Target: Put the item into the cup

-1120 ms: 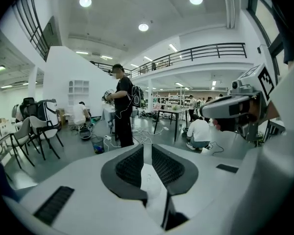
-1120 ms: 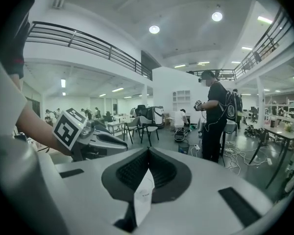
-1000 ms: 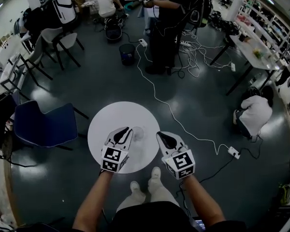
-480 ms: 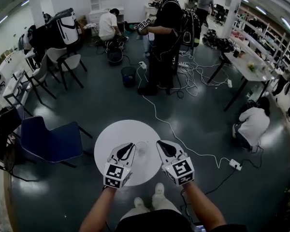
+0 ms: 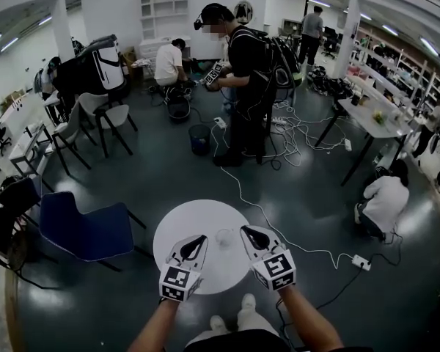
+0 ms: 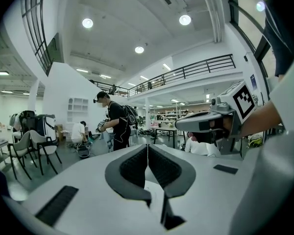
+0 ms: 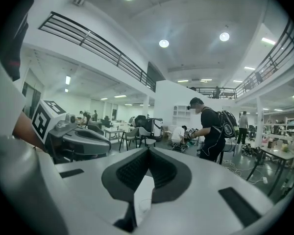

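Left hand-held gripper [image 5: 199, 239] just closed, empty; right hand-held gripper [image 5: 247, 231] pressed together. Clear cup [image 5: 224, 237] on round white surface [image 5: 193, 221] sits midway between them

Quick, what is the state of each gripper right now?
Left gripper: shut, jaws just closed, nothing between them.
Right gripper: shut, nothing between its jaws.

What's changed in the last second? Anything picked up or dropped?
The left gripper has just been closing its jaws; they now meet on nothing. Both grippers seem to have lifted a little, and the head view has tilted up to show more of the room. Unchanged: the right gripper is shut and empty, and the clear cup stands on the round table between them.
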A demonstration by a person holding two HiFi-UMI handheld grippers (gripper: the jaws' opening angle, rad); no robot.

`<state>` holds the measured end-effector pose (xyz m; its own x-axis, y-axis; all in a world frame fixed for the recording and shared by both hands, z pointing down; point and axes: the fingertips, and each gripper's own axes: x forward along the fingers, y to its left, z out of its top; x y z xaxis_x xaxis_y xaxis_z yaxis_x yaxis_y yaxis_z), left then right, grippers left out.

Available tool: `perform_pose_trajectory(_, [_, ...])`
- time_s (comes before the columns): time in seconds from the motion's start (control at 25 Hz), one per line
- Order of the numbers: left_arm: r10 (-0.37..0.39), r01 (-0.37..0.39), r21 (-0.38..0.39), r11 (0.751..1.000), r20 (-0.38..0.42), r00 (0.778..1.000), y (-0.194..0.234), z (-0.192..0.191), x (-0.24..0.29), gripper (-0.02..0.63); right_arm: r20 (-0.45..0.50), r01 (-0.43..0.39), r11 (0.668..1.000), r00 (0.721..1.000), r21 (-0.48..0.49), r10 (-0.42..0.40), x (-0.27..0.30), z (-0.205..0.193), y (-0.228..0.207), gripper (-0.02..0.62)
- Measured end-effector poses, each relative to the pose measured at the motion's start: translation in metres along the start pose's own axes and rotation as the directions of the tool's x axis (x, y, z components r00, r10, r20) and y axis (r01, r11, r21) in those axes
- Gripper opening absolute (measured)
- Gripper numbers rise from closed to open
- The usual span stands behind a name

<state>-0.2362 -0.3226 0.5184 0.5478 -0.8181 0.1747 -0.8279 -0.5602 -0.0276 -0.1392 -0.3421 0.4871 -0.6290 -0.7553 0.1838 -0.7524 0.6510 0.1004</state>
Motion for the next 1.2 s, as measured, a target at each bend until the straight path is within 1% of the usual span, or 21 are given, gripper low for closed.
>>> perform_pose_trajectory(0.36, [-0.016,0.017,-0.024,1.0,0.007,1.0,-0.004,-0.005,-0.026,0.018,0.01,0.019,1.0,1.0,-0.006,-0.019,-0.011,0.006,0.02,0.017])
perform_pose_trajectory(0.6, [-0.039,0.04,-0.018,0.999,0.027,0.999,-0.02,0.003,-0.021,0.018,0.023,0.045,0.999,0.999,0.021,-0.046,-0.025,0.007,0.007,0.017])
perform_pose_trajectory(0.76, [-0.051,0.052,-0.031,0.998,0.042,0.998,-0.03,0.015,-0.021,0.018,0.032,0.052,0.998,0.998,0.023,-0.053,-0.033,0.014,0.002,0.017])
perform_pose_trajectory(0.96, [-0.02,0.021,-0.031,0.999,0.054,0.998,-0.038,0.024,-0.022,0.018,0.037,0.049,0.999,0.998,0.008,-0.049,-0.045,0.014,0.001,0.017])
perform_pose_trajectory(1.2, [-0.02,0.021,-0.006,1.0,0.05,0.999,-0.068,0.023,-0.02,0.018,0.05,0.034,0.999,0.998,0.008,-0.035,-0.072,0.013,-0.007,0.017])
